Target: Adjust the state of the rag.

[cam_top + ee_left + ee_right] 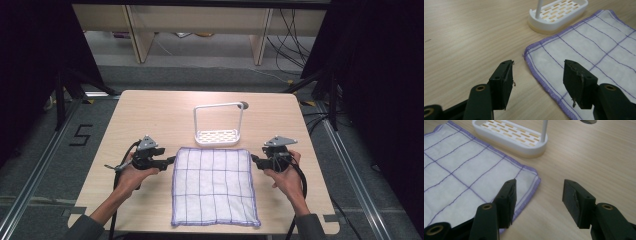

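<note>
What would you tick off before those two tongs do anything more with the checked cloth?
1. Cloth lies flat on the table: ok.
2. Left tongs open, nothing between the jaws: ok.
3. Right tongs open, nothing between the jaws: ok.
4. Each set of tongs sits beside a far corner of the cloth, left corner, right corner: ok.
5. White rack clear of the cloth's far edge: cannot tell, they lie very close.
6. Whether the cloth is one layer or folded: cannot tell.
</note>
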Demonstrator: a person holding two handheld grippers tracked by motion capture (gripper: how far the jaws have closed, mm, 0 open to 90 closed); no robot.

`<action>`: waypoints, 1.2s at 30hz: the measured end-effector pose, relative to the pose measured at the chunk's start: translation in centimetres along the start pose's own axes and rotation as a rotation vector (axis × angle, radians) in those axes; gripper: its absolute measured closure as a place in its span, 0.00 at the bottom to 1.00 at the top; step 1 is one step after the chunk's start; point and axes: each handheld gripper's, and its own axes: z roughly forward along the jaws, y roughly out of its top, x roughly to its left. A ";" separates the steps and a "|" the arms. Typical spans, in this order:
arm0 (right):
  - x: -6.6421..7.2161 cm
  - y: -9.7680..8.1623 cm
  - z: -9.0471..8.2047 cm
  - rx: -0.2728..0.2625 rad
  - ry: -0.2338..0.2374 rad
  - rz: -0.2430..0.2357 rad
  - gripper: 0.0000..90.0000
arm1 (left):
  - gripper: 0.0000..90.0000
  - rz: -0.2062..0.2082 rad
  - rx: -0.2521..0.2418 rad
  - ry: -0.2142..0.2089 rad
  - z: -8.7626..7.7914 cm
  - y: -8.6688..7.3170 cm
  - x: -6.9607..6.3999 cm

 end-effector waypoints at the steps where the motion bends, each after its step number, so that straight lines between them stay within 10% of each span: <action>1: 0.0 0.3 0.3 0.013 0.005 0.005 0.51 | 0.45 -0.012 -0.008 0.004 0.3 0.1 0.0; 17: -0.2 2.6 4.7 0.077 0.039 0.021 0.52 | 0.40 -0.026 0.033 0.000 3.7 1.5 1.0; 36: 0.1 2.0 7.8 0.162 0.054 -0.006 0.65 | 0.64 0.111 0.118 -0.012 6.4 1.8 0.3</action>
